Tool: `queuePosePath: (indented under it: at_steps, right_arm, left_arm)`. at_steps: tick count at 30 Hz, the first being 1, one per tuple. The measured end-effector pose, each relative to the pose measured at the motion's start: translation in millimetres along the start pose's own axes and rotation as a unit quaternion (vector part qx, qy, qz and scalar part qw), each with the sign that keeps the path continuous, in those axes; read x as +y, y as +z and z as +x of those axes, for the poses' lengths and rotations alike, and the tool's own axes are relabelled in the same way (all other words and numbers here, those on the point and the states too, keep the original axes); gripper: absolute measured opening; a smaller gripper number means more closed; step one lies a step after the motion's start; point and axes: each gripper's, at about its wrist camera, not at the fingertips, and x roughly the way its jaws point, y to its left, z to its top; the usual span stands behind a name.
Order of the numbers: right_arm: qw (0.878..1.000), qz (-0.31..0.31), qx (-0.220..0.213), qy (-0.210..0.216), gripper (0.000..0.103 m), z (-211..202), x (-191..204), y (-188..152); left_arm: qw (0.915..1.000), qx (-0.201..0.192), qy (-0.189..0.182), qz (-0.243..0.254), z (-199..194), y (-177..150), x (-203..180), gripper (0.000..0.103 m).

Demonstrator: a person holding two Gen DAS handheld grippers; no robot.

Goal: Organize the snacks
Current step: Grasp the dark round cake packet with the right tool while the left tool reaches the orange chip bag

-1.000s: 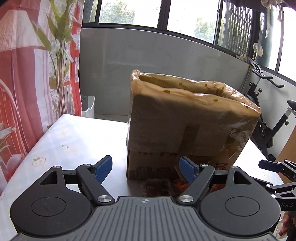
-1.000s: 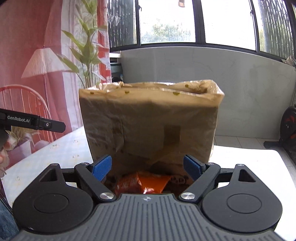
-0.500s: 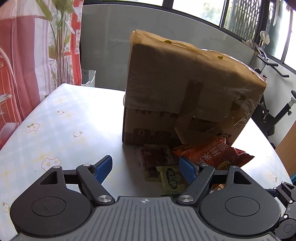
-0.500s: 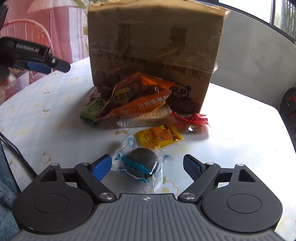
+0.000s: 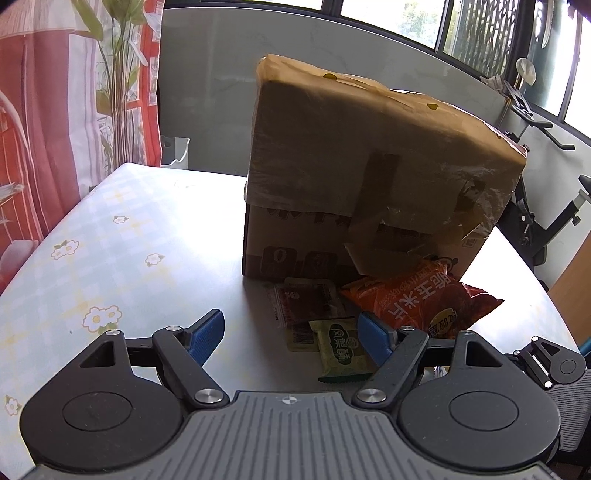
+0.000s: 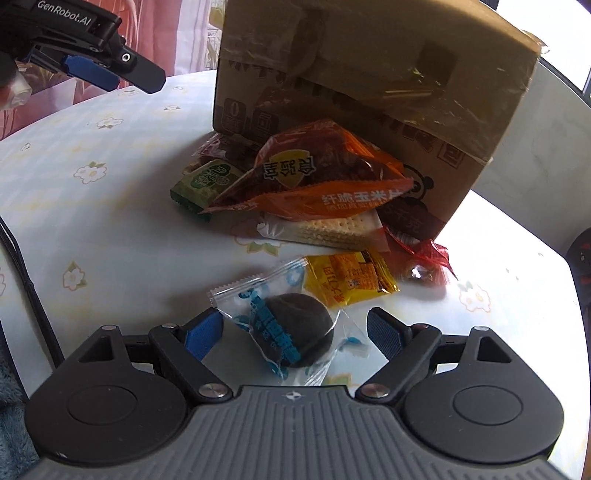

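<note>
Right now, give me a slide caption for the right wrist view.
Open right gripper straddles a clear-wrapped dark round cake; more snacks piled against the cardboard box.

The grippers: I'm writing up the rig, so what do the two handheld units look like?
Both match: the left gripper and right gripper have blue fingertip pads on black linkage arms with silver pivot pins, two round black housings and a ribbed grey centre plate. White "GenRobot.AI" lettering marks the left unit's side. A black cable trails nearby.
</note>
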Motion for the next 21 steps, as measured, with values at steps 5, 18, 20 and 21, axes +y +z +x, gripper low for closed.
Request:
queuePosePath:
  at_steps: [5, 18, 20, 21]
  right_arm:
    - [0.999, -0.003, -0.008, 0.032, 0.086, 10, 0, 8]
    - [0.991, 0.092, 0.007, 0.094, 0.072, 0, -17, -6]
    - [0.989, 0.113, -0.001, 0.094, 0.069, 0, -22, -7]
    - [0.988, 0.124, -0.004, 0.093, 0.067, 1, -24, -6]
  left_arm:
    - [1.0000, 0.003, 0.004, -0.001, -1, -3, 0, 0.081]
    - [0.9997, 0.021, 0.010, 0.010, 3, -7, -13, 0.081]
    - [0.9995, 0.024, 0.010, 0.015, 4, -8, -17, 0.081]
    - [0.9995, 0.025, 0.010, 0.017, 4, -8, -18, 0.081]
